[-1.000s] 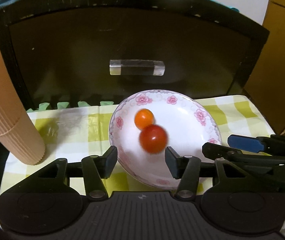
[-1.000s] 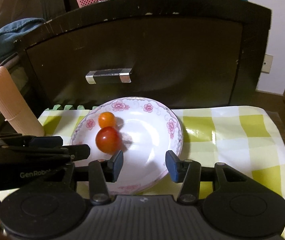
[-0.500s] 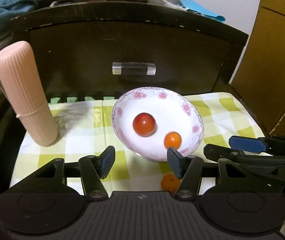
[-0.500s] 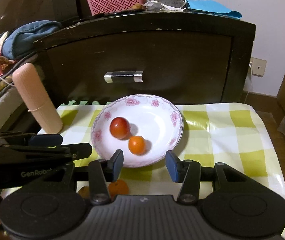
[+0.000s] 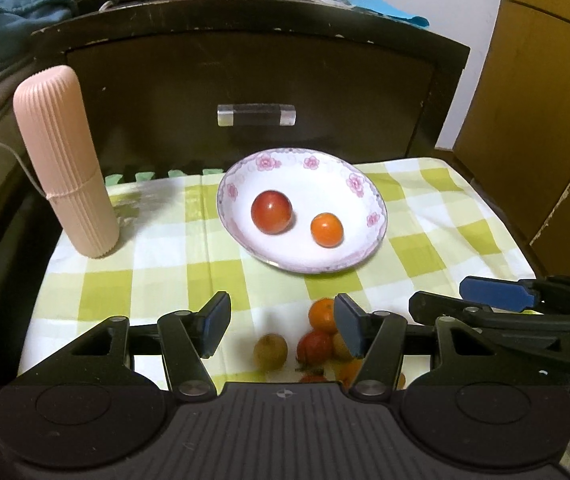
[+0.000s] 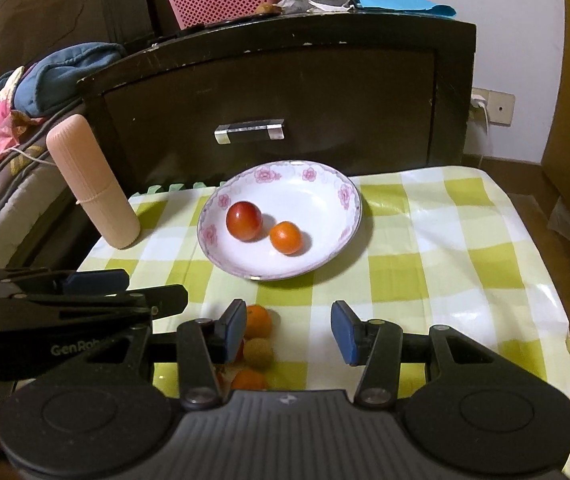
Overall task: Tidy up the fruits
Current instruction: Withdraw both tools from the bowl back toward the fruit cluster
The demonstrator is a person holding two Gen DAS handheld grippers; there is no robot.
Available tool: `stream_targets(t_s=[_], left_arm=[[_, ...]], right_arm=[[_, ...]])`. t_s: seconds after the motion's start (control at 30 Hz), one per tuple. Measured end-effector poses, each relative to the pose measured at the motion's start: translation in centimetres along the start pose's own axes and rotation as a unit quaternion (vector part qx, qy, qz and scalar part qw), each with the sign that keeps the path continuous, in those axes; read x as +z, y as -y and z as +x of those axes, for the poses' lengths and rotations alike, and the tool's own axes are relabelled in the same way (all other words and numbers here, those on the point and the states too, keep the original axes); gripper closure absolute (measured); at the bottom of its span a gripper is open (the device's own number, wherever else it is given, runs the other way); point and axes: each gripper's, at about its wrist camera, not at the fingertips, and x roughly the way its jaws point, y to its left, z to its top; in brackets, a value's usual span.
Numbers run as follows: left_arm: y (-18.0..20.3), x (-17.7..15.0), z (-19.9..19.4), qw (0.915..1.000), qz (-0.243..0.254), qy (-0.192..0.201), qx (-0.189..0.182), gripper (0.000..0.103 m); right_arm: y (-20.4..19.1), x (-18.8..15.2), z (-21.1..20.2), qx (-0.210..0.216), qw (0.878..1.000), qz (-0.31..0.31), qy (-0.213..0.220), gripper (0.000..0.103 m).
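Left wrist view: the left gripper (image 5: 281, 330) has its jaws spread wide and holds nothing. Beyond it, a white bowl (image 5: 359, 184) with pink flowers on its rim sits on a bench covered by a green and white checked cloth (image 5: 157, 256). Inside the bowl lie a red tomato (image 5: 271, 212) and, just to its right, a small orange fruit (image 5: 326, 229), close together but apart. Nearer the camera, a loose pile of small fruits (image 5: 317, 340) rests on the cloth, partly hidden behind the right-hand finger. A ribbed pink tube (image 5: 65, 160) stands upright at the left edge of the cloth. A dark drawer front (image 5: 245, 72) rises behind the bowl.

Right wrist view: the right gripper (image 6: 288, 330) also has its jaws wide apart and empty. The same bowl (image 6: 345, 200) lies ahead with the tomato (image 6: 244, 220) and orange fruit (image 6: 285, 237) inside. The pile of small fruits (image 6: 257, 336) sits just beside the left-hand finger. The left gripper (image 6: 97, 296) shows at the left edge.
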Motion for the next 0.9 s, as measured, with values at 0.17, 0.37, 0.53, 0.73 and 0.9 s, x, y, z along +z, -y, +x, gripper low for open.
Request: stream_targets(t_s=[0.17,0.37,0.53,0.73,0.9], left_arm=[[0.3,-1.1,-0.8,0.9999,0.010,-0.001,0.005,0.038],[0.7,-2.2,-1.6,0.9997,0.022,-0.008,0.009,0.038],[0.9,-3.1,-2.1,0.9996,0.024,-0.012,0.009,0.039],[1.0,-3.9,-2.5,0.9994,0.027,-0.018,0.011,0.039],[1.0,-4.4,-2.8,0.9992,0.030,-0.021,0.013,0.039]], right_arm=[[-0.2,-1.1,-0.7,0.002,1.000,0.006,-0.007,0.058],[-0.5,-2.5,-1.5,0.002,1.000,0.008,-0.015,0.058],[-0.5,-3.4,-2.1,0.002,1.000,0.011,-0.020,0.058],[-0.7,-4.4,-2.5,0.004,1.000,0.015,-0.027,0.058],[-1.0,-5.1,-2.8,0.004,0.999,0.018,-0.030,0.058]])
